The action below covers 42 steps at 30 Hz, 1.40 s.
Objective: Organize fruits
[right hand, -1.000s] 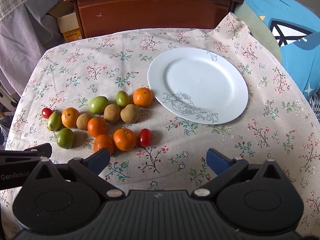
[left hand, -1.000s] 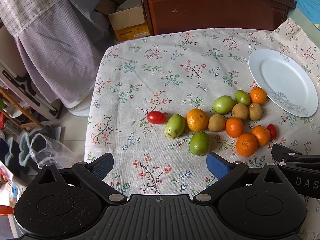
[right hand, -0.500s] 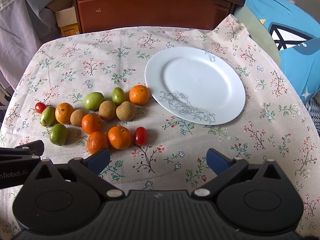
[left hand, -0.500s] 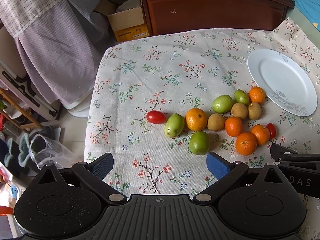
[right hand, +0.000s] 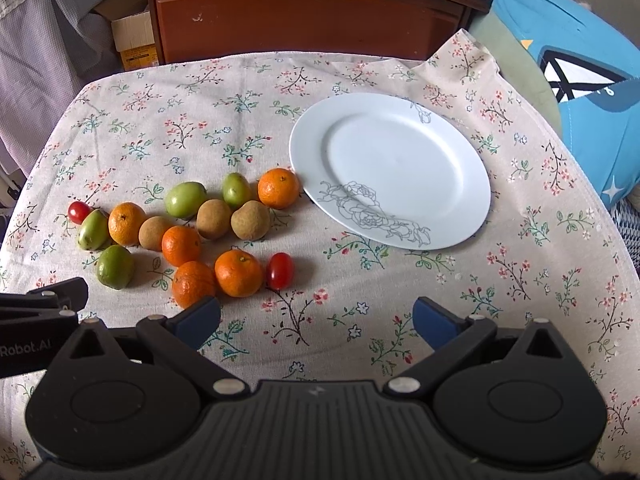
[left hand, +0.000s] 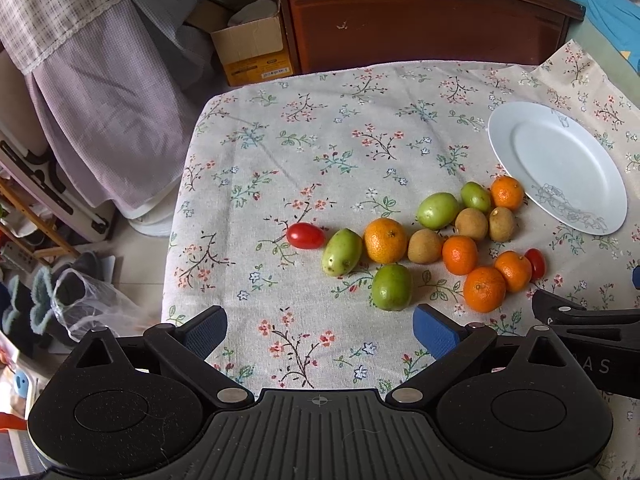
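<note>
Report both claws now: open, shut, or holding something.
Left claw: open, holding nothing, above the tablecloth.
Right claw: open, holding nothing, near the fruit beside the plate.

The right gripper (right hand: 316,316) is edging in toward the table: in its own view the plate (right hand: 460,152) and the fruit (right hand: 238,272) have slid down and nearer over the last second, and the near orange (right hand: 192,284) now sits right at its left fingertip (right hand: 198,318). Jaws remain wide apart. From the left gripper (left hand: 320,330), the fruit (left hand: 390,292) has drifted slightly leftward in view. No fruit has shifted on the cloth.
</note>
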Each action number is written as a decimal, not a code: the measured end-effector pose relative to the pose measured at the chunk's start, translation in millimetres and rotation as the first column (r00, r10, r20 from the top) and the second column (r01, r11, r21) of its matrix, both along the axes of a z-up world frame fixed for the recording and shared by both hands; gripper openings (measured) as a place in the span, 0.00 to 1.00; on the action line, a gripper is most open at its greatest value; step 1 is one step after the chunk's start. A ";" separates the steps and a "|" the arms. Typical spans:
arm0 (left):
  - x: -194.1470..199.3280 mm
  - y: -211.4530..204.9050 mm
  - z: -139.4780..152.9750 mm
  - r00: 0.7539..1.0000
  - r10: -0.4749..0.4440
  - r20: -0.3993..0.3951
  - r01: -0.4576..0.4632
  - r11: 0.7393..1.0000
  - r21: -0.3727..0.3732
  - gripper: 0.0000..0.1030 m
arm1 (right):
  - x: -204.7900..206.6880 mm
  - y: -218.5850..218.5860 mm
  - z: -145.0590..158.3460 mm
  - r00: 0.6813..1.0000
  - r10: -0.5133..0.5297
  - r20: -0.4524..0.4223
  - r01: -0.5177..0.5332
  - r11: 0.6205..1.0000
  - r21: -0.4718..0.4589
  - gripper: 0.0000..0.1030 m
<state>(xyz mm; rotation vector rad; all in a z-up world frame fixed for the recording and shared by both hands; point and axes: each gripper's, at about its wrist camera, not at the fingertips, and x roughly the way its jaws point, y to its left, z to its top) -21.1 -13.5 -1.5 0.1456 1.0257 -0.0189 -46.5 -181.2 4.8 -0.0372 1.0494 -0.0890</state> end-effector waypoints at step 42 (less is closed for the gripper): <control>0.9 17.4 -10.7 0.999 -0.025 -0.030 0.023 0.997 -0.078 0.97 | -12.5 -19.1 0.3 0.995 0.087 0.052 -0.094 0.984 0.150 0.97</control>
